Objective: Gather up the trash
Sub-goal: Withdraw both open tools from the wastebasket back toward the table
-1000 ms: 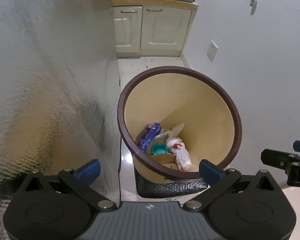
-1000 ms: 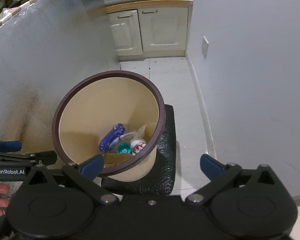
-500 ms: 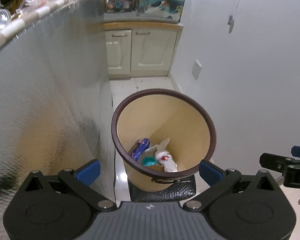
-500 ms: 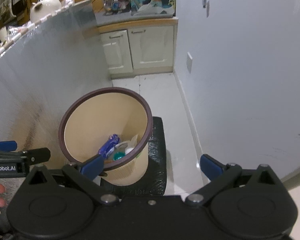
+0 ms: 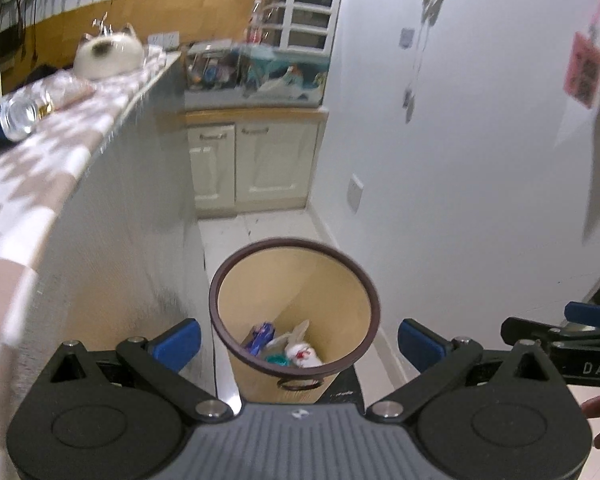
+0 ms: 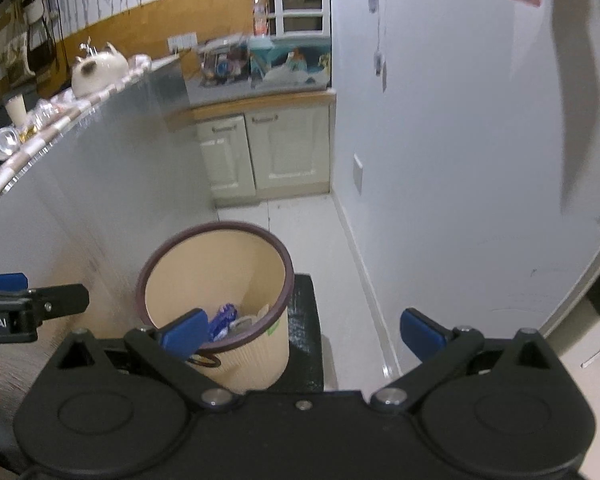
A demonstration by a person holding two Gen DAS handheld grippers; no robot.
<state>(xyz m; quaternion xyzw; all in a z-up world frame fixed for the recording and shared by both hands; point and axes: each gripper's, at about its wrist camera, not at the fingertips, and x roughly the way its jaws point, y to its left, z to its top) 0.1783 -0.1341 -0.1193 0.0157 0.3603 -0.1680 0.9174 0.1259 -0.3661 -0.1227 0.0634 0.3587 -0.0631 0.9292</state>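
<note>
I see the bin [image 5: 294, 312] below and ahead of my left hand-held gripper [image 5: 298, 340], both hand-held grippers spread apart and empty. It stands on a black mat [image 6: 306, 332] on the white floor [image 6: 312, 232], just beside the desk [image 5: 52, 152], trash [image 5: 284, 346] inside

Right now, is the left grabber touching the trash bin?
Apart. In the left wrist view the left gripper hangs open above the bin, looking down into it. In the right wrist view its finger sits clear of the rim, silver wall between.
</note>
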